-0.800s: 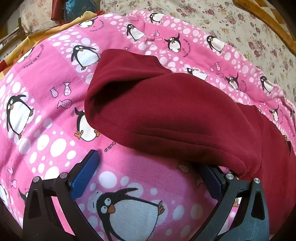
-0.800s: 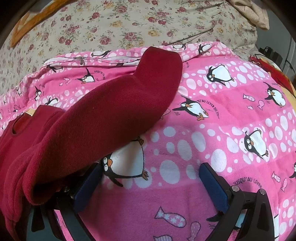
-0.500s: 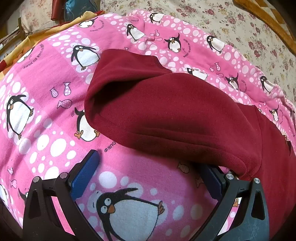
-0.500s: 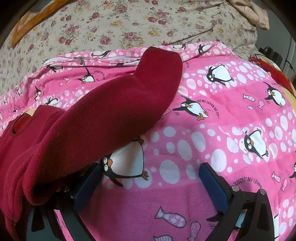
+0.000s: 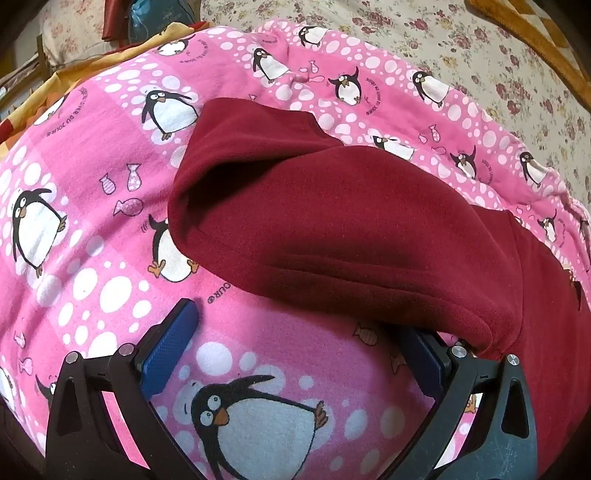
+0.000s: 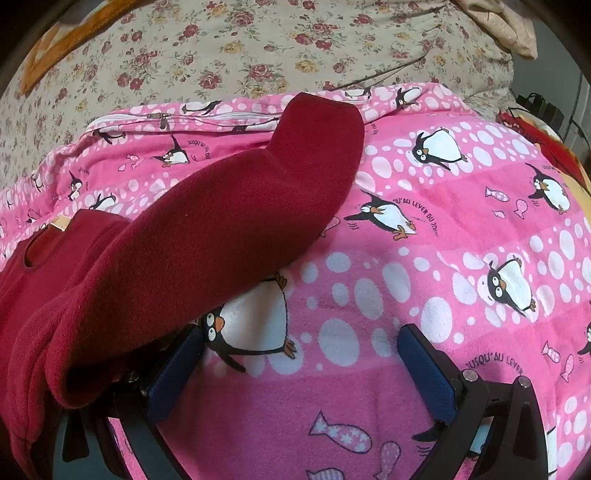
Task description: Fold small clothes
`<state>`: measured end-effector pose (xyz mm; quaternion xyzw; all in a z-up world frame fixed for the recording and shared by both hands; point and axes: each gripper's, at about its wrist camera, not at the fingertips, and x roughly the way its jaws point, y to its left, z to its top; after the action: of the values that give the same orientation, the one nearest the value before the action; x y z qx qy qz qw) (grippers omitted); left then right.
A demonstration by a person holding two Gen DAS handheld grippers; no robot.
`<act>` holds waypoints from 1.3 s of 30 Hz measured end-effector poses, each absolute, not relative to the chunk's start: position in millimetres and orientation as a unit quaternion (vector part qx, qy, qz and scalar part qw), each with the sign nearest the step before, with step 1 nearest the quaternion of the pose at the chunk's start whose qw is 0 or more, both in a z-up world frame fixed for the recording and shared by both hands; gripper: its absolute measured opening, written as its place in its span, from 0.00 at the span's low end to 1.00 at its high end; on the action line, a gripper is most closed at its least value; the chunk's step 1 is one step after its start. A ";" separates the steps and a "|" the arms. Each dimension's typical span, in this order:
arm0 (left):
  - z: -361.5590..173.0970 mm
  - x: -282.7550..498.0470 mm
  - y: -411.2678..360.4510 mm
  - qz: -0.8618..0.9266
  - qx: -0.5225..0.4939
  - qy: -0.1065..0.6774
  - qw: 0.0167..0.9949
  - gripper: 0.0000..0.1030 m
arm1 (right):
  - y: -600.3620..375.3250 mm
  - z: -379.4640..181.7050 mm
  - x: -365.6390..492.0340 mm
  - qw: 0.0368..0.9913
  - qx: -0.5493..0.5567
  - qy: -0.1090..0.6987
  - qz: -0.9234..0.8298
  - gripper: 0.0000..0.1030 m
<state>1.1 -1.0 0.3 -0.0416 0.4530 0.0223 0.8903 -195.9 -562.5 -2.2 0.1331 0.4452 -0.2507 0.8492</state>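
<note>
Blanket: a pink fleece blanket [image 5: 92, 280] printed with penguins, white dots and small fish is spread over the bed; it is seen in both wrist views and carries the garment.
Blanket edge: a white zipper strip [image 6: 221, 117] is seen along the far edge in the right wrist view.
Bed sheet: a beige sheet with red and yellow roses [image 6: 229, 51] is seen behind the blanket, and also at the upper right of the left wrist view [image 5: 480, 48].
Garment: a dark red fleece garment [image 5: 332, 229] lies on the blanket; one sleeve is stretched out in each view, with the sleeve opening [image 5: 207, 184] turned to the left in the left wrist view. In the right wrist view the other sleeve [image 6: 229, 221] runs toward the far edge of the blanket, and the neck opening [image 6: 48, 247] is seen at the left.
Left gripper [image 5: 295, 354]: the fingers are spread wide and nothing is pinched; the right blue pad is partly hidden under the garment's edge.
Right gripper [image 6: 301, 365]: the fingers are spread wide over bare blanket; the left pad stands just under the edge of the sleeve, and nothing is pinched.
Room: an orange and yellow cloth [image 5: 74, 74] is seen at the far left, and a teal bag [image 5: 155, 18] behind it. A red cloth [image 6: 543, 140] lies at the right edge.
</note>
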 end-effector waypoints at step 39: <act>105.6 -130.3 -69.2 -0.122 0.024 0.416 0.901 0.99 | -330.2 144.6 -295.3 0.897 0.144 0.415 0.043 1.00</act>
<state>-130.3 -69.2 105.6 0.0240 0.4156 -0.1215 0.9011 -295.3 -330.2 144.6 0.1442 0.4147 0.0426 0.8974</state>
